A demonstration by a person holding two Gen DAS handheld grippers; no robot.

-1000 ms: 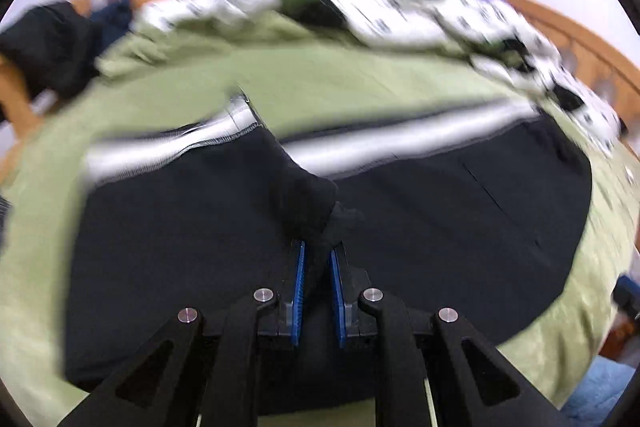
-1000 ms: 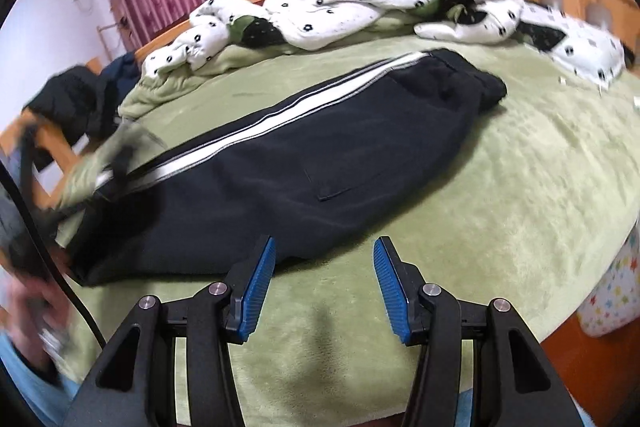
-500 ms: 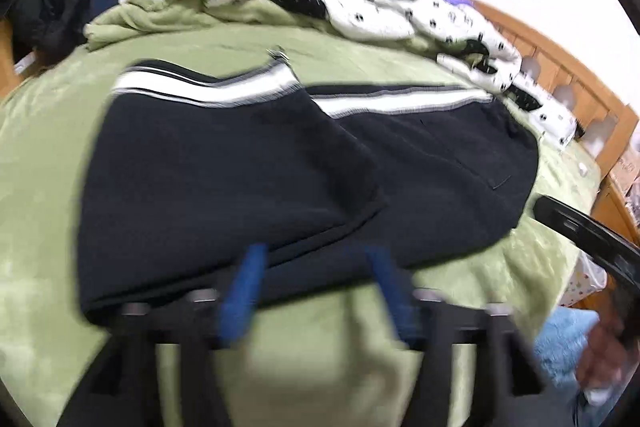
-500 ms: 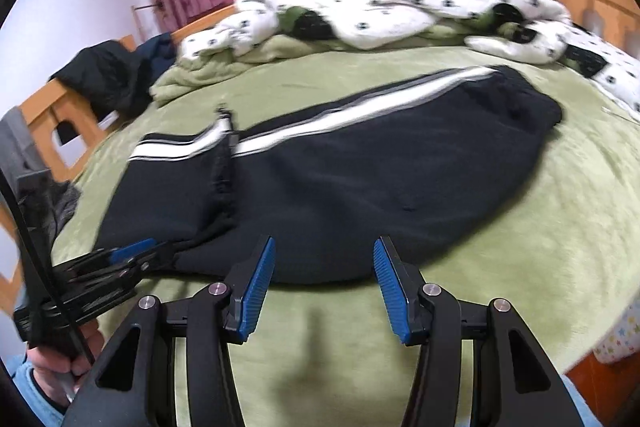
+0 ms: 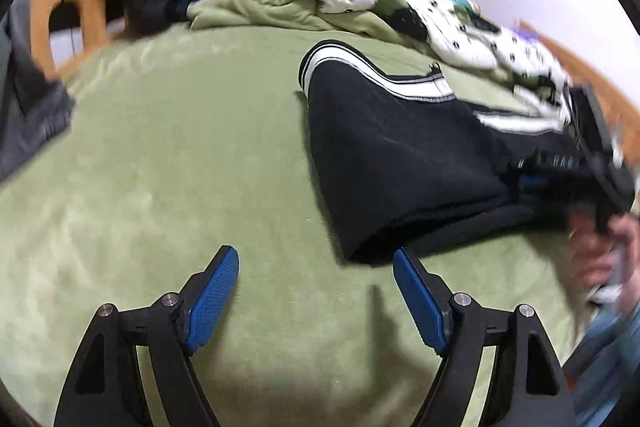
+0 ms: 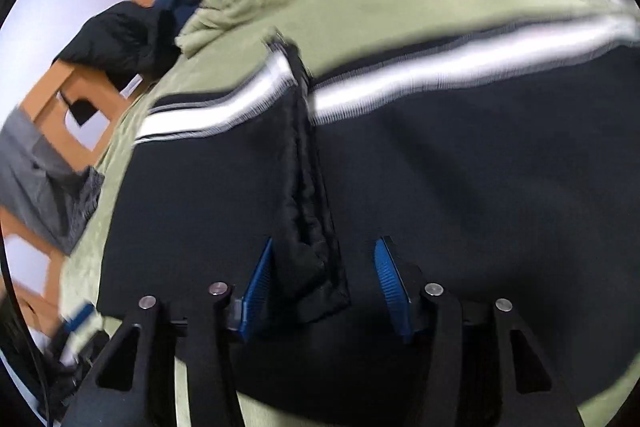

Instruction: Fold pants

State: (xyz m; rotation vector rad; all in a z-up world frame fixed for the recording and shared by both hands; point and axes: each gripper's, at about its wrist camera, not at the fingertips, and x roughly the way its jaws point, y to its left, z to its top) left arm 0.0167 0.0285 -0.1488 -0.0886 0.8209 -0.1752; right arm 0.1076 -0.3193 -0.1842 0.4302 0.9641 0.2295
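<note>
Left gripper (image 5: 316, 277) spread wide over bare green blanket (image 5: 168, 163), holding nothing. Further right, black pants (image 5: 400, 155) with white stripe, folded over, flat on blanket. Right gripper (image 6: 322, 281) also spread apart, low over pants (image 6: 460, 179), straddling the hem edge, clamping nothing.

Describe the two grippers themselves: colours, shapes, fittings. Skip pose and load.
Both are alike. The left gripper has two black angular arms with triangular cut-outs and round silver bolt heads, ending in fingers faced with blue textured pads. The right gripper shows the same black frame, silver bolts and blue ribbed fingers. A thin black cable runs along the right view's left edge.
</note>
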